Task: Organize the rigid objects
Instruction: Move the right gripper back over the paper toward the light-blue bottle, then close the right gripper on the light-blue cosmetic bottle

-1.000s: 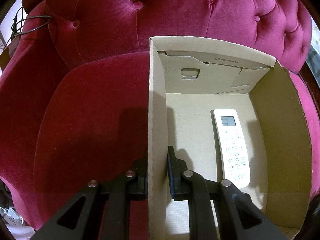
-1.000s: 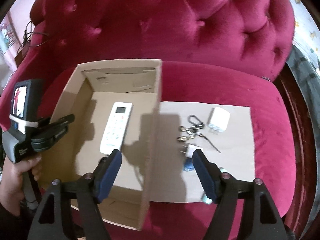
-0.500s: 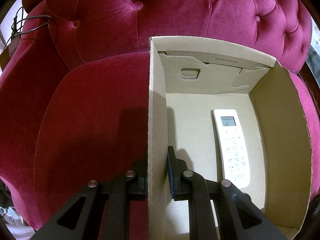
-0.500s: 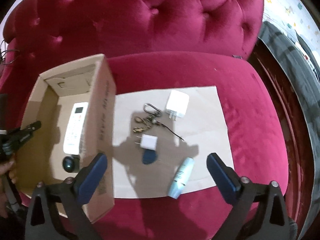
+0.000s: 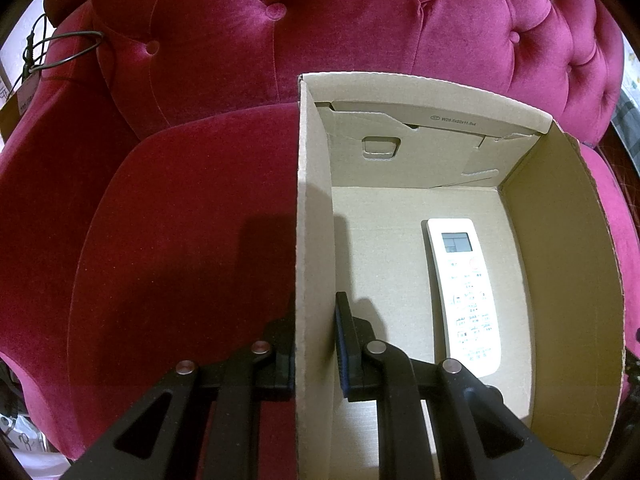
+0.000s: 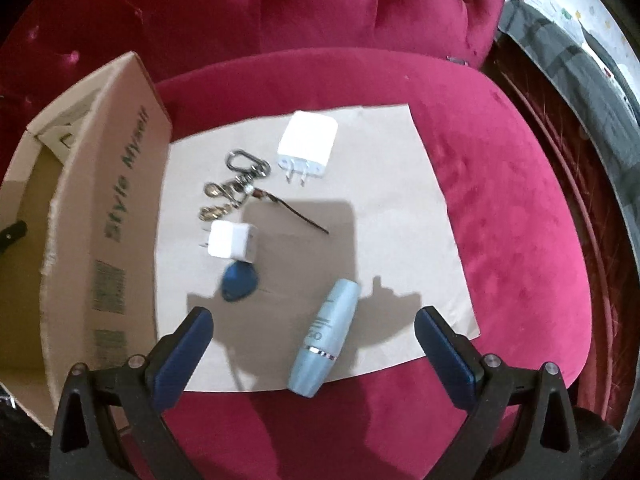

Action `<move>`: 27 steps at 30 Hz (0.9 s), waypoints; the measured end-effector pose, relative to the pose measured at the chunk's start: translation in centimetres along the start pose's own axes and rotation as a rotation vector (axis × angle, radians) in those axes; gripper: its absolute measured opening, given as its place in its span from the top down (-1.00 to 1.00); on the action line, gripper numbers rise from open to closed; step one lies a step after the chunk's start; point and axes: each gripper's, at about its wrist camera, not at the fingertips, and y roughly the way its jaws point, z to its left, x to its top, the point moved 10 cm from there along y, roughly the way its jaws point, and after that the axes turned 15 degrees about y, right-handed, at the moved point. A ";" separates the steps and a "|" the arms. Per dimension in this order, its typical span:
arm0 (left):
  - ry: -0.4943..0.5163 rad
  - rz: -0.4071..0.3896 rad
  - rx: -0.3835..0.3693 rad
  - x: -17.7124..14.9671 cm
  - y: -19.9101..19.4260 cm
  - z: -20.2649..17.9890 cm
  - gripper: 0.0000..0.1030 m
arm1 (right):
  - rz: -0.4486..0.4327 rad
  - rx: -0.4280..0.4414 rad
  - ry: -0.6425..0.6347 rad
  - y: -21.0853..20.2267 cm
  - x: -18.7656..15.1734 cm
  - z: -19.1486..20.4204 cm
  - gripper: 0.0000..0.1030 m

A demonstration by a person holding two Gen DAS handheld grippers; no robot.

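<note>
Left gripper clamped on brown cardboard box wall; right gripper spread wide, apparently empty, above pale-blue cylindrical bottle lower centre.

Right gripper shifted from above the cardboard box to over the blue tube, lower, jaws spread wider.

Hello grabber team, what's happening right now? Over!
Left gripper clamped on cardboard box wall. Right gripper open, empty, above light blue bottle. Remote boxed. Nothing blocking the bottle.
</note>
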 end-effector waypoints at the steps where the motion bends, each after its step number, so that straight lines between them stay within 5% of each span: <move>1: 0.000 0.000 0.000 0.0 0.0 0.0 0.70 | 0.002 -0.008 0.001 0.4 -0.1 -0.3 -0.99; 21: 0.002 0.001 0.003 0.0 0.1 -0.2 0.70 | 0.050 -0.029 0.019 5.0 -2.3 -3.5 -0.86; 24: 0.003 0.002 0.004 0.0 0.1 -0.2 0.70 | 0.060 -0.016 0.026 4.9 -2.6 -3.7 -0.62; 27: 0.004 0.001 0.005 0.0 0.1 -0.2 0.70 | 0.090 0.026 0.052 4.6 -2.8 -2.9 0.25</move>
